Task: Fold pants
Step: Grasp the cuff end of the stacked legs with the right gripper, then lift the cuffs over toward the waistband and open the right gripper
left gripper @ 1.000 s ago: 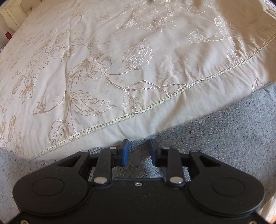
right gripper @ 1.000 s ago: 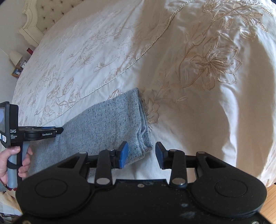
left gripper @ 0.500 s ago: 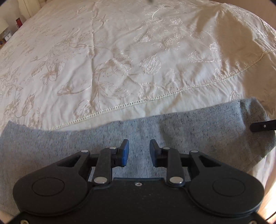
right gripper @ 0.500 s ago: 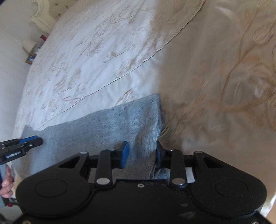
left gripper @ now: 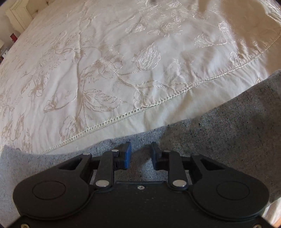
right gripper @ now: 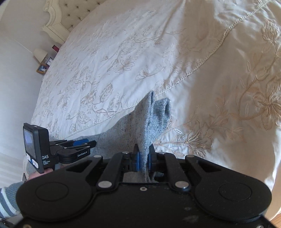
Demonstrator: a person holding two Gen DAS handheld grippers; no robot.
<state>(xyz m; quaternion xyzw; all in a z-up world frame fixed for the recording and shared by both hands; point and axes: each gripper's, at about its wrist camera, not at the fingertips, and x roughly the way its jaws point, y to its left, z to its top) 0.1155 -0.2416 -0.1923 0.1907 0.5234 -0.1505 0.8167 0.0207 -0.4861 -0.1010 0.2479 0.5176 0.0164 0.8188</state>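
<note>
The grey speckled pants (left gripper: 228, 133) lie along the near edge of a cream embroidered bedspread (left gripper: 123, 61). My left gripper (left gripper: 141, 152) is open and hovers just over the pants, with nothing between its blue pads. My right gripper (right gripper: 143, 158) is shut on the end of the pants (right gripper: 154, 115) and lifts it, so the cloth stands up in a fold above the bed. The left gripper (right gripper: 84, 143) also shows at the left of the right wrist view, over the other end of the pants.
The bedspread (right gripper: 123, 61) covers the whole bed. A tufted cream headboard (right gripper: 70, 15) stands at the far end. A bedside table with a lamp (right gripper: 39, 53) and small items is at the far left. A white wall runs along the left.
My right gripper has closed on the end of the pants and raised it. My left gripper moved lower and closer over the pants and stays open.
</note>
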